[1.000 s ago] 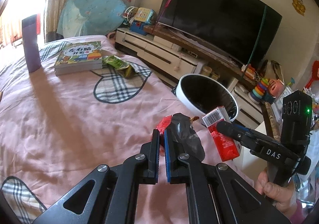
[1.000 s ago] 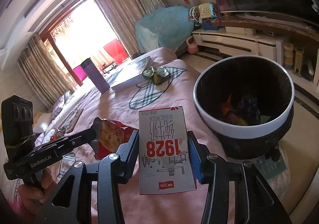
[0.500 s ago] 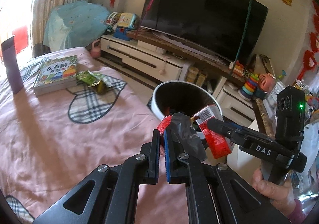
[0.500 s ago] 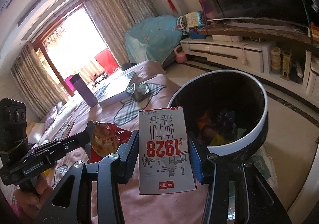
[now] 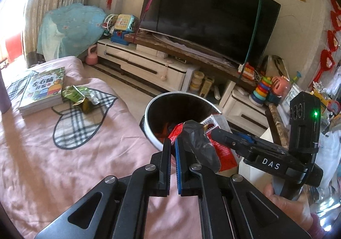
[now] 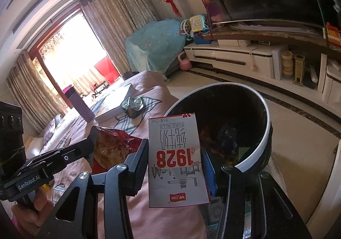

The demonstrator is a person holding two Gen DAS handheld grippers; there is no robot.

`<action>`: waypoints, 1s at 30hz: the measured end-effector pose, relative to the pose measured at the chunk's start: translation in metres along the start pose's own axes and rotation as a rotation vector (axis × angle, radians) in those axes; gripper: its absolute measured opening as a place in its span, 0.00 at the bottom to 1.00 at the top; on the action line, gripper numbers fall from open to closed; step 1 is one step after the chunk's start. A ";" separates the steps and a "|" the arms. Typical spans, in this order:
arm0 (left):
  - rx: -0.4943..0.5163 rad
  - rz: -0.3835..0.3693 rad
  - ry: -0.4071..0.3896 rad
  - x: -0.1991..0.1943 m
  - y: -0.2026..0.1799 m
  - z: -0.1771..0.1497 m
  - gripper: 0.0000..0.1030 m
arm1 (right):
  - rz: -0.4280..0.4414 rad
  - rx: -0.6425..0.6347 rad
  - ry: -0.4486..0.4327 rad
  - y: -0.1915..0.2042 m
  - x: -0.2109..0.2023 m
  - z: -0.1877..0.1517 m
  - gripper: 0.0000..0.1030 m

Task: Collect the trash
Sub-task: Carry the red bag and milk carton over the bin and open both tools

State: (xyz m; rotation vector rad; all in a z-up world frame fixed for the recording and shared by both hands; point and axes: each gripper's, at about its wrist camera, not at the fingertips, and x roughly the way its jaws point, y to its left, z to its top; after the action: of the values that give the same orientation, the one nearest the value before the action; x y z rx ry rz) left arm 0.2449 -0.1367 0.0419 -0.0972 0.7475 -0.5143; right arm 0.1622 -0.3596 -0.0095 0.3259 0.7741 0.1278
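Observation:
My left gripper (image 5: 172, 143) is shut on a red snack bag (image 5: 200, 147), whose dark inside faces me; the bag also shows in the right wrist view (image 6: 108, 147). My right gripper (image 6: 174, 145) is shut on a white and red milk carton (image 6: 177, 160), also seen in the left wrist view (image 5: 221, 149). Both are held at the near rim of the white trash bin with a black inside (image 6: 264, 139), which holds several pieces of trash. The bin shows in the left wrist view too (image 5: 153, 102). A green wrapper (image 5: 78, 98) lies on the pink bed.
A book (image 5: 42, 90) and a purple cup (image 6: 78, 102) rest on the pink bed cover (image 5: 64, 153). A TV (image 5: 208, 15) stands on a low white cabinet (image 5: 145, 66) beyond the bin. Toys (image 5: 264, 88) crowd the right side.
Both grippers have moved from over the bed toward the bin, still holding the snack bag and the carton. The bin now looks closer and larger in both views.

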 end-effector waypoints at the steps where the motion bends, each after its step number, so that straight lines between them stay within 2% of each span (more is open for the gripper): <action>1: -0.001 -0.001 0.002 0.004 0.000 0.002 0.03 | -0.001 0.003 -0.001 -0.002 0.001 0.001 0.46; 18: -0.001 0.003 0.030 0.056 -0.008 0.021 0.03 | -0.040 0.017 -0.010 -0.020 0.010 0.022 0.46; 30: 0.004 0.008 0.038 0.071 -0.015 0.026 0.03 | -0.065 0.023 -0.009 -0.031 0.014 0.031 0.46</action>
State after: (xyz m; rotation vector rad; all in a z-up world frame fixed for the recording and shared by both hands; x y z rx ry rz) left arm 0.3000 -0.1863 0.0202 -0.0811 0.7833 -0.5114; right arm 0.1939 -0.3933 -0.0088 0.3225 0.7767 0.0563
